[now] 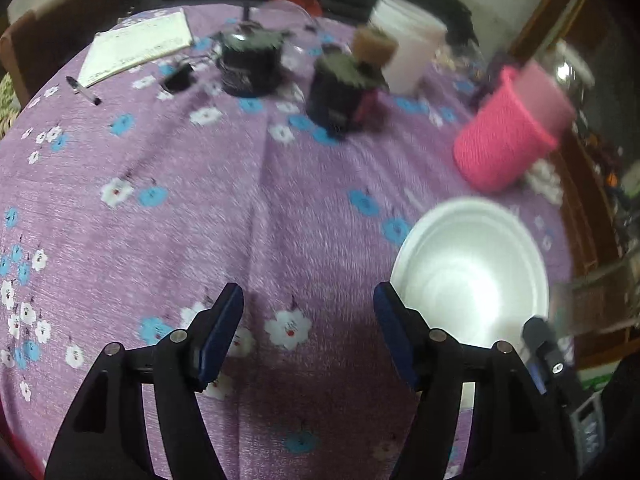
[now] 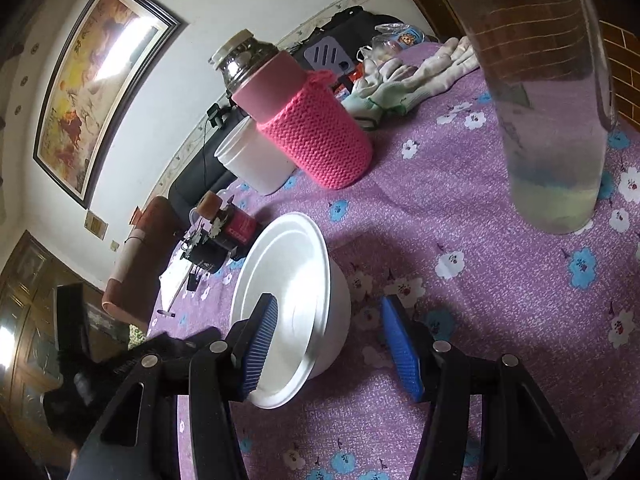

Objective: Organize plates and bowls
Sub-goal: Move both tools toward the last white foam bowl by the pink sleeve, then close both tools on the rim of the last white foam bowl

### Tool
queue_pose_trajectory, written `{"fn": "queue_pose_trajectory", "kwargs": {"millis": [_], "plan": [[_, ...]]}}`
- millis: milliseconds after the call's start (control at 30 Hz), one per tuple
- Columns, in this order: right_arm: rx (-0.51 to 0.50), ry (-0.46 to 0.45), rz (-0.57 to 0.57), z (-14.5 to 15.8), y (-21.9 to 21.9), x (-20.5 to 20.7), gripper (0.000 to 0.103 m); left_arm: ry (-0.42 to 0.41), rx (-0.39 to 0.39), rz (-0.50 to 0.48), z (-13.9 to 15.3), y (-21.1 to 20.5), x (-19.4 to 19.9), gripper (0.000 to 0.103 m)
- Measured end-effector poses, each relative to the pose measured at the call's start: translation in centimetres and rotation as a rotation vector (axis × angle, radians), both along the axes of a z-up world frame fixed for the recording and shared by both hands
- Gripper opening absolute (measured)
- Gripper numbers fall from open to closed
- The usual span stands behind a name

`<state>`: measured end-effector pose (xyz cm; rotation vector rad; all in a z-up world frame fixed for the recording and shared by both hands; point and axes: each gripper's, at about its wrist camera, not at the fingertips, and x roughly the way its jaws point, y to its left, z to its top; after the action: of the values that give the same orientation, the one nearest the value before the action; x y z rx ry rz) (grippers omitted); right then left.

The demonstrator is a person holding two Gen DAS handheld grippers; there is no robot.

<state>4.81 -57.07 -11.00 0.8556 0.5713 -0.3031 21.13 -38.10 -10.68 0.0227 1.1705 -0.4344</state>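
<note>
the shallow white foam bowl [image 2: 292, 300] is straddled at its rim by the spread right tongs [image 2: 328, 344], left tongs [image 1: 308, 332] spread and empty; closing on the rim is judged next.

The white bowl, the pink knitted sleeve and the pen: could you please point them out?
white bowl [image 2: 296, 264]: right wrist view, inner wall.
pink knitted sleeve [image 2: 320, 136]: right wrist view, knitted side.
pen [image 1: 83, 91]: left wrist view, barrel.

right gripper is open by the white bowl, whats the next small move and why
Probably close the right gripper on the white bowl: one finger sits inside the bowl, the other outside its wall, so the near rim lies between the open jaws. The left gripper is open over bare tablecloth.
</note>
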Motion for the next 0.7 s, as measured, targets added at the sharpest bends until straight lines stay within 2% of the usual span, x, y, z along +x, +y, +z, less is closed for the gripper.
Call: {"fn": "queue_pose_trajectory", "kwargs": {"millis": [200,267,367,567,633,700], "plan": [[-0.012,0.001,-0.001,-0.1,0.2,0.2,0.054,0.022,-0.044,-0.015,-0.1,-0.3,-0.1,0.066],[0.011,0.012,0.012,-0.6,0.1,0.5,0.048,0.045,-0.054,-0.011,-0.3,-0.1,0.2,0.066],[0.055,0.014,0.014,-1.0,-0.3,0.5,0.049,0.082,-0.099,-0.001,-0.1,0.4,0.5,0.066],[0.043,0.026,0.015,-1.1,-0.1,0.6,0.048,0.102,-0.14,-0.015,0.3,0.2,0.5,0.066],[0.05,0.025,0.01,-1.2,-0.2,0.6,0.048,0.134,-0.164,-0.013,0.2,0.5,0.7,0.066],[0.052,0.018,-0.002,-1.1,-0.4,0.4,0.048,0.128,-0.194,0.002,0.8,1.0,0.9,0.066]]}}
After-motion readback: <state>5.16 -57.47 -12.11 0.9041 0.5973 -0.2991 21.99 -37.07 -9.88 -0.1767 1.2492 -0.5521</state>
